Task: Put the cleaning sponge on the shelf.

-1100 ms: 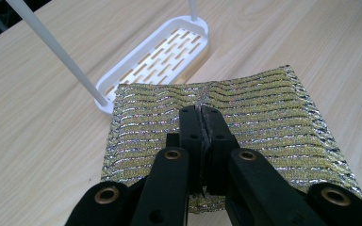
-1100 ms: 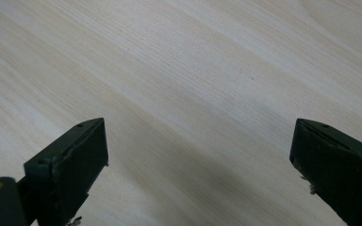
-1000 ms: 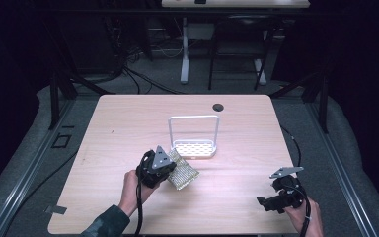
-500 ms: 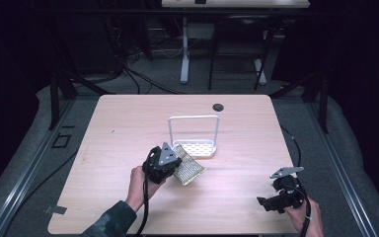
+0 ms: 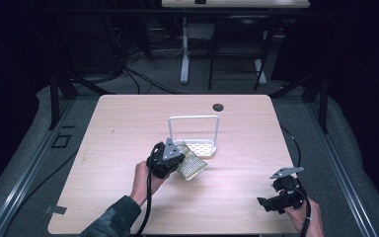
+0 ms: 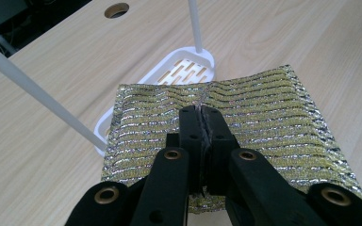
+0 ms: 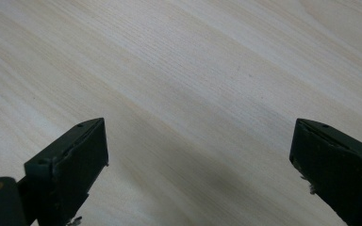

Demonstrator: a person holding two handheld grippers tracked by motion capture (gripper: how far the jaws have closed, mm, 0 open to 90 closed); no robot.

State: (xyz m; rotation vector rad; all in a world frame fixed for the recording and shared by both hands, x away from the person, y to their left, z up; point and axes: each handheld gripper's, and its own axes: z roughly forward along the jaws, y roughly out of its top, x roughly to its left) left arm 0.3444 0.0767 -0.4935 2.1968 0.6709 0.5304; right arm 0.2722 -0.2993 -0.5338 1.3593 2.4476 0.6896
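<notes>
Left gripper jaws pinched tight on shiny scrubber, held above table. White rack just ahead of gripper. Right gripper jaws wide apart, holds nothing, bare table below.

The rack stood near the middle of the table. The scouring pad hung just before its tray, clamped in the left gripper. The right gripper sat well apart, at the table's near right corner.
</notes>
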